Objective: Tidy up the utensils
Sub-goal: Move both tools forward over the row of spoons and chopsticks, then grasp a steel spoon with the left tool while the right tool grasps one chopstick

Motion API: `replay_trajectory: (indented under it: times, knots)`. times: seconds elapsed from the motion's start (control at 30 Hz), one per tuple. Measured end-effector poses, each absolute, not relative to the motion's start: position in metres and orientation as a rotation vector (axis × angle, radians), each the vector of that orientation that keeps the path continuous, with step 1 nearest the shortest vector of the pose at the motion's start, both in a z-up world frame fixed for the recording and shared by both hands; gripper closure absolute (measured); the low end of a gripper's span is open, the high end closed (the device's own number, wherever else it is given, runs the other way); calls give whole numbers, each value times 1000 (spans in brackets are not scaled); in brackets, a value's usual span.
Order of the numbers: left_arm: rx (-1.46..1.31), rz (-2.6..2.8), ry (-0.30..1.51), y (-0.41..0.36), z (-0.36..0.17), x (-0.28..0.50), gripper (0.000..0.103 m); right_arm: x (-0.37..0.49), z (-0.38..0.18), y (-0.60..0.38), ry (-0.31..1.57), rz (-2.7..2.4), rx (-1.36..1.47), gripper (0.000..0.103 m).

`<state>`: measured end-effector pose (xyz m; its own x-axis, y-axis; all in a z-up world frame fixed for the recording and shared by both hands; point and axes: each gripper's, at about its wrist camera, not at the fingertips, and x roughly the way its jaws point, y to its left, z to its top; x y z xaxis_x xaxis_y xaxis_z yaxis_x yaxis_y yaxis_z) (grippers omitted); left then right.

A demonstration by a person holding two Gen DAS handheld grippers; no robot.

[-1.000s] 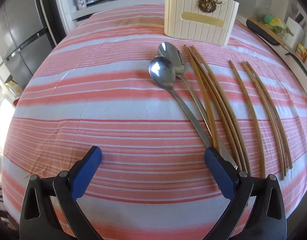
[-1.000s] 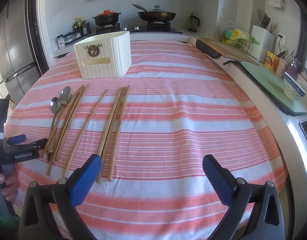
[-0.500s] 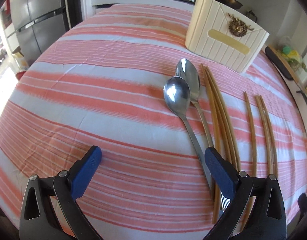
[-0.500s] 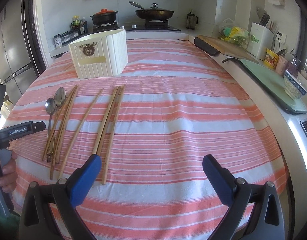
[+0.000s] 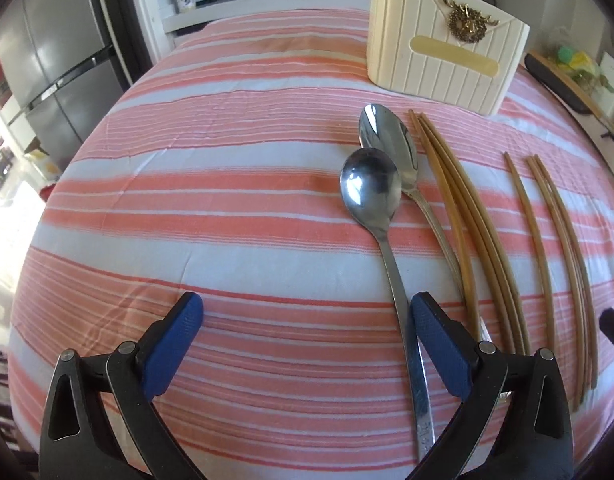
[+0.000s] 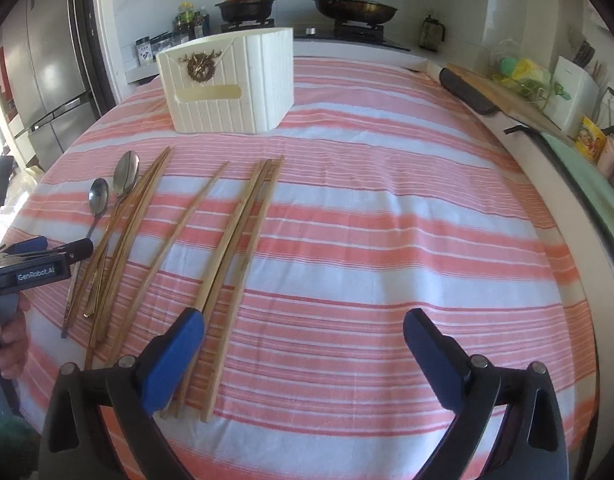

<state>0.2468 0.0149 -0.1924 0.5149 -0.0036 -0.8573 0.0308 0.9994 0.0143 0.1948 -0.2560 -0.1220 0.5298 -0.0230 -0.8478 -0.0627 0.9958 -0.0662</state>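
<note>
On the striped counter (image 5: 227, 240), two steel spoons (image 5: 371, 192) lie beside bamboo chopsticks (image 5: 471, 236): thin, stiff, slippery. Left claw (image 5: 303, 336) gapes over one handle, likely the best hold; right claw (image 6: 303, 344) hangs apart.

The one readable text is "GenRobot.AI", in white letters on the black body of the left gripper (image 6: 47, 256), which shows at nine o'clock in the right wrist view. Labels on the jars (image 6: 147, 50) at eleven o'clock and on the packet (image 6: 591, 140) at three o'clock are too small to read.
</note>
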Motion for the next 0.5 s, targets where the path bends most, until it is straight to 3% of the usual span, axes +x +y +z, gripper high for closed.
replay_trajectory:
  times: [0.07,0.5]
  knots:
    - [40,-53,1042,22,-193,250,0,202,-134,-253,1055,5,-141,18]
    - [93,-150,1068,6,-193,273,0,218,-137,-270,1147,110,-136,18]
